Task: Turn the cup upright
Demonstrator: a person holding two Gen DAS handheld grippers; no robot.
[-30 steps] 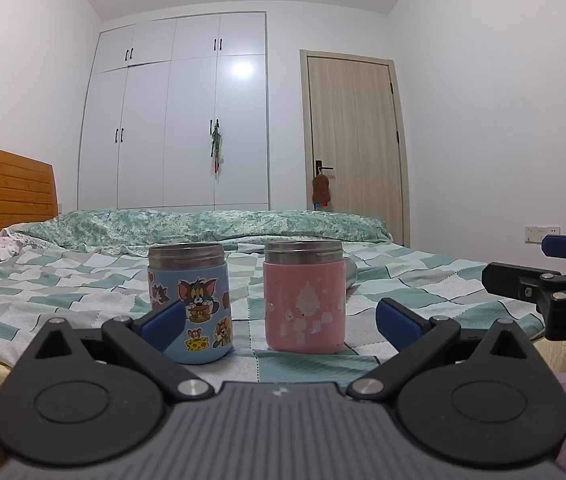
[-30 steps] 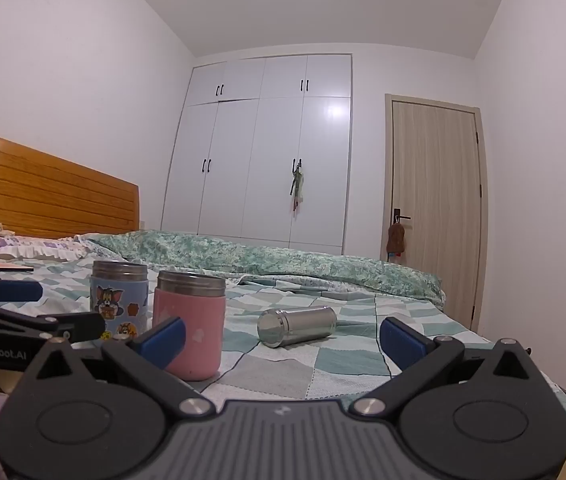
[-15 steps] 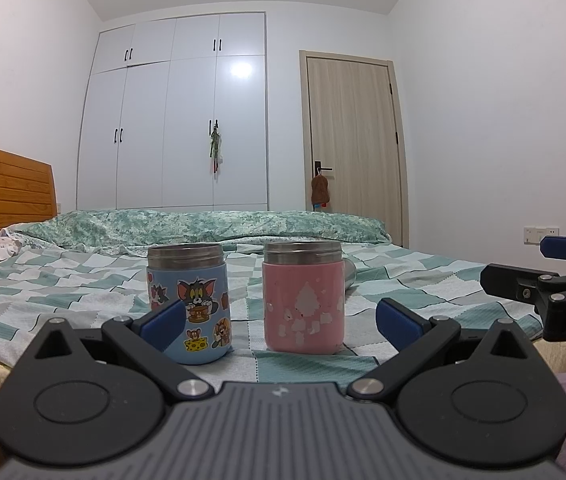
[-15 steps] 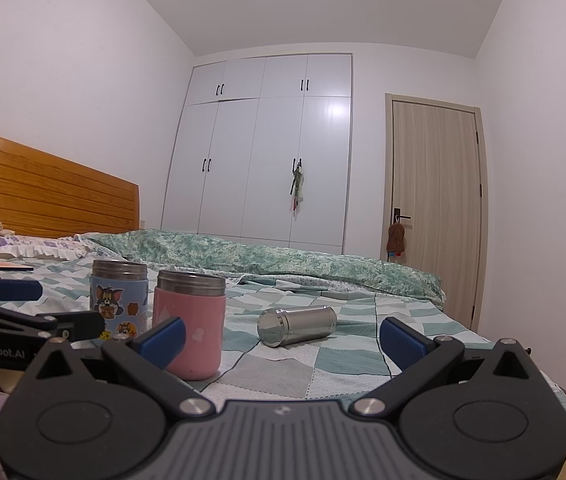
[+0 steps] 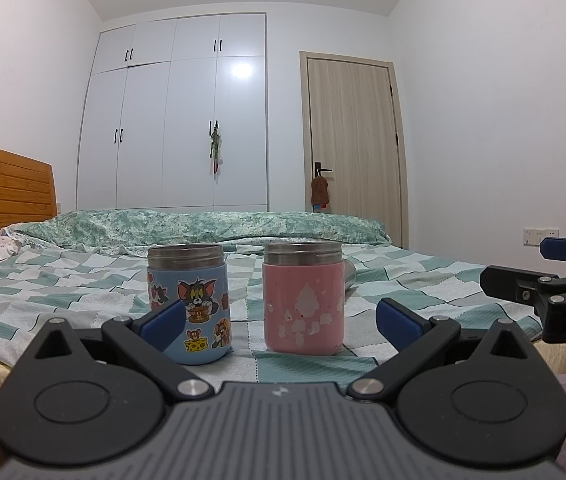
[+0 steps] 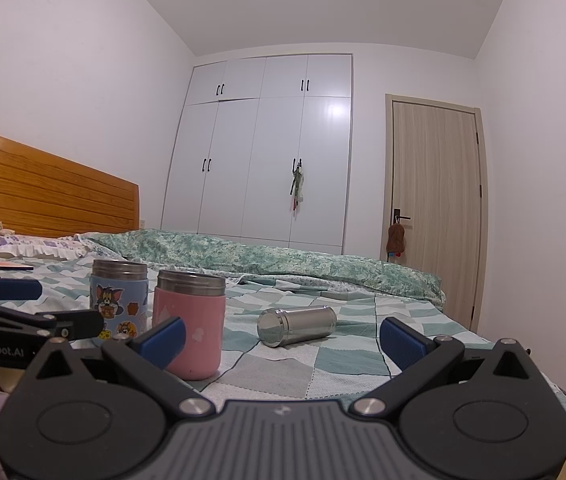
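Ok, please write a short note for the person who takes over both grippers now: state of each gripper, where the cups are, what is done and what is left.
Left gripper: open, empty, facing the blue cartoon cup and the pink cup.
Right gripper: open, empty, pointing toward the steel cup.
Cups: blue and pink stand upright, side by side, on the checkered bedspread. The steel cup lies on its side beyond them, to the right of the pink one, flat end facing the camera.
Done: nothing gripped yet.
Left: grasp the steel cup, probably with the right gripper, and stand it upright.
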